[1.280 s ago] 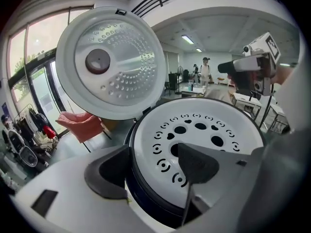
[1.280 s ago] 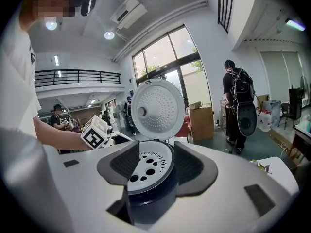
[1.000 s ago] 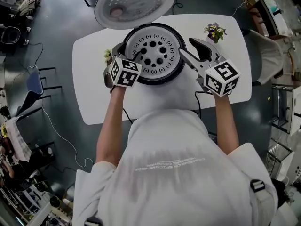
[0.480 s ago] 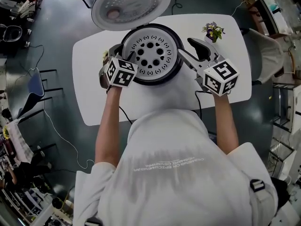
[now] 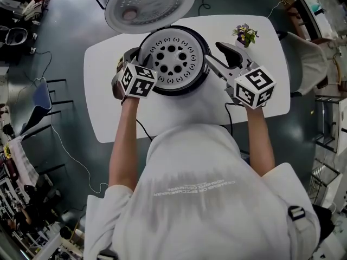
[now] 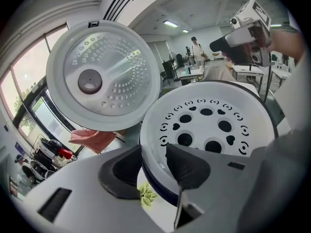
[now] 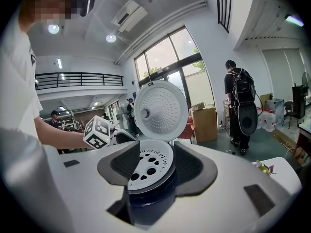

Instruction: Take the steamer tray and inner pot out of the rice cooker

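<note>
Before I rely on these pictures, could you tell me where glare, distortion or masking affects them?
Left gripper view: a glare streak crosses the lid, while the steamer tray is sharp. Right gripper view: strong fisheye bending, and a mosaic patch sits top left. Head view: evenly lit, though the table edges bow.

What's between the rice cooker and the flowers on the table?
In the head view, the right gripper, jaws open, lies between the rice cooker and the flowers.
</note>
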The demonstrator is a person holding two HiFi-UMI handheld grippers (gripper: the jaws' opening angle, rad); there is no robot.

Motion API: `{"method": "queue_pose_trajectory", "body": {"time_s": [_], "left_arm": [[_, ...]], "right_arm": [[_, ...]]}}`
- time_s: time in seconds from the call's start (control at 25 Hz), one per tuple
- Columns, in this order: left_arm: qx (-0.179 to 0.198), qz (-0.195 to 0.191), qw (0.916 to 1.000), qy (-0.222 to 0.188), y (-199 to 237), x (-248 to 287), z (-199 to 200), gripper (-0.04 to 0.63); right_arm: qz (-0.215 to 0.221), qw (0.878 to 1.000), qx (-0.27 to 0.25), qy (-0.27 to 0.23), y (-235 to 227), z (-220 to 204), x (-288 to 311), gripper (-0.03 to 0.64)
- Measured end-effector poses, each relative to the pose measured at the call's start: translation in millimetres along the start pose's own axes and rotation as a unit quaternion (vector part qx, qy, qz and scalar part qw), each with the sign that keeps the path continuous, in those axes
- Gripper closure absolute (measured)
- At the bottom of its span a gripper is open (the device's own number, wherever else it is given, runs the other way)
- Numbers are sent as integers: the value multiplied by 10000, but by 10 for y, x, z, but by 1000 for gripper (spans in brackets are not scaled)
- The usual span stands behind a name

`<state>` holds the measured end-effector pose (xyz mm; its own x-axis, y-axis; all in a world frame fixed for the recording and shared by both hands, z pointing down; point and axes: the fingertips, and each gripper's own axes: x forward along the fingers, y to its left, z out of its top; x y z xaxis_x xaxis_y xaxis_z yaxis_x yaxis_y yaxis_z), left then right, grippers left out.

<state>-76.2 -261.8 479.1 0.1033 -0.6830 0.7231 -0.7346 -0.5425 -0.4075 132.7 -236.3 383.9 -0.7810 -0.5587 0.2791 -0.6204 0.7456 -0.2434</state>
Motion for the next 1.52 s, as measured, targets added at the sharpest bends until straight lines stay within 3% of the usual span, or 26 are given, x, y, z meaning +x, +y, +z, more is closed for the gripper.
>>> {"method": "queue_pose_trajectory", "body": {"time_s": [0.36,0.56,0.8,1.16,1.4,1.52], "left_arm": [[-72,22,9999,-139,45,-115,74,442],[92,143,9998,-110,117,-145,78,408],[-499,-419,9979,-72,37,-115,-26,400],[-680,-670,9954,-16,22,-112,-31,428],[-987,-609,9926,-346,65,-174,38,453],[-1336,-679,9861,-721,80,-248,101,468]], "right_arm": [[71,10000,-4,30,59,-35,-35,405],[73,10000,11,46,71,-59,-46,407],[73,10000,42,55,85,-118,-81,408],[85,9999,49,73,62,-115,-79,410],[134,9999,11,99,78,-110,-51,411],[160,9998,-6,110,102,-128,-57,411]]}}
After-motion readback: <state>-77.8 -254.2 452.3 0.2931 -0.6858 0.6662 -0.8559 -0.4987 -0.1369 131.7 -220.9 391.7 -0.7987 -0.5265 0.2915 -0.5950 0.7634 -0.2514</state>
